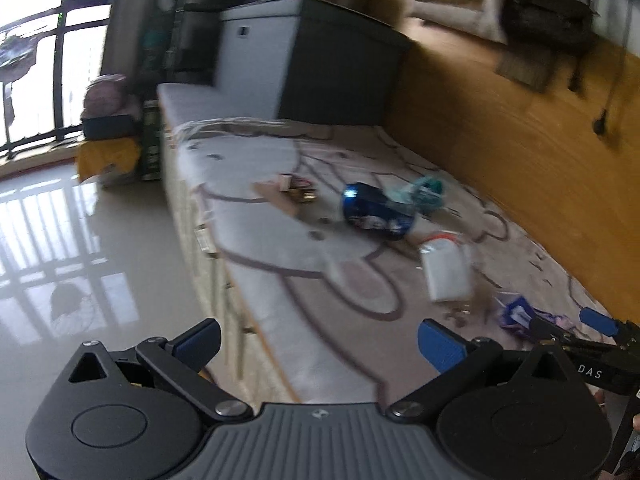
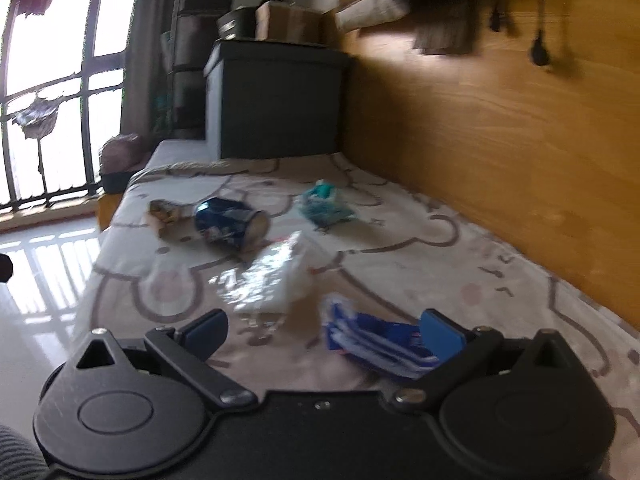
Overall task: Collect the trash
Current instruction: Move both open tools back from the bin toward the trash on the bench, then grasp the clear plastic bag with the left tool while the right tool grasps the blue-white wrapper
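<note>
Now, bed: a pale cover [image 2: 420, 248] with brown line drawings is spread over it, and the trash is scattered on top.
Left claw [image 1: 320, 340]: it is held wide open above the near edge of the bed, and nothing is pinched in it.
Right claw [image 2: 324, 332]: it is spread wide open low over the bed; nothing is squeezed between its blue pads [image 2: 440, 336].
Blue wrapper [image 2: 376, 344]: it is seen lying flat on the bed just in front of the right claw, close to the right pad; whether it is touched cannot be told.
Clear plastic bag [image 2: 272, 280]: it is found in the middle of the bed, past the blue wrapper, shiny and crumpled.
Blue can [image 2: 230, 228]: it is laid on its side farther back, dented, with one end turned toward the right camera.
Green wrapper [image 2: 326, 206]: it is placed beyond the can, nearer the wooden wall.
Brown scraps [image 2: 164, 212]: they are seen just beside the can, on the side by the window.
Wooden wall [image 2: 500, 140]: it is set along the far side of the bed.
Dark box [image 2: 276, 104]: it is stood at the far end of the bed.
Floor [image 1: 80, 240]: it is shiny, and window light is shown on it.
</note>
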`<move>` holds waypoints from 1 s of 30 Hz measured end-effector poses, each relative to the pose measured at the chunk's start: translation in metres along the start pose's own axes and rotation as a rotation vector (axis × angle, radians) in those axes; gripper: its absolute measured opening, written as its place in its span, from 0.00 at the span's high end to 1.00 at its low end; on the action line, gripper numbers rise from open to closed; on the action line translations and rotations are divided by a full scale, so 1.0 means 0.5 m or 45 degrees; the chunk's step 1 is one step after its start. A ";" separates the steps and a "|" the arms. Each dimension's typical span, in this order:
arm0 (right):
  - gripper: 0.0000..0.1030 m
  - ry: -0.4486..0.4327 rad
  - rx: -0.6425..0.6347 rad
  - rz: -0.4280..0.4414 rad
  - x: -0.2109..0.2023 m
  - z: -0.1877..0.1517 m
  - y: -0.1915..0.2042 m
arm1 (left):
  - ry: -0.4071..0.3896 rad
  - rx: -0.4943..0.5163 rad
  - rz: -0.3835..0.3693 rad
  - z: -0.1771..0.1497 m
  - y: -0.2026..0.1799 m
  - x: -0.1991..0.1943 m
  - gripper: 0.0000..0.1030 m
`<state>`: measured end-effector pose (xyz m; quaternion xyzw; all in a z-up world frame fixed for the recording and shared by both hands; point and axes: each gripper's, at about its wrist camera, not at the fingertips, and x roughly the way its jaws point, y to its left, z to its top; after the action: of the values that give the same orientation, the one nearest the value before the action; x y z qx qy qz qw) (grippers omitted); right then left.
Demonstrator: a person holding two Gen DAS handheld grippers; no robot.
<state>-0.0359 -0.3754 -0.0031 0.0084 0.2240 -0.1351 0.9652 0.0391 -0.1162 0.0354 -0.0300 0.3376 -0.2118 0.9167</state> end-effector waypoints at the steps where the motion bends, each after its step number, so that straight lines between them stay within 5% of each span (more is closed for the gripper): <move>1: 0.00 0.000 0.001 -0.010 0.001 -0.003 -0.007 | -0.003 0.021 -0.016 0.001 -0.011 0.009 0.00; 7: 0.00 0.011 -0.033 -0.096 0.023 -0.023 -0.034 | 0.023 0.103 -0.131 0.015 -0.082 0.091 0.00; 21: 0.00 0.042 -0.197 -0.085 0.099 -0.027 -0.056 | 0.138 0.315 -0.319 0.049 -0.231 0.262 0.00; 30: 0.18 0.029 -0.219 -0.018 0.111 -0.050 -0.043 | 0.192 0.239 -0.213 0.135 -0.344 0.357 0.00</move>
<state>-0.0046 -0.4084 -0.0487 -0.0744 0.2459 -0.1220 0.9587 0.1403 -0.3516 0.0132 0.0440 0.3805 -0.3196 0.8667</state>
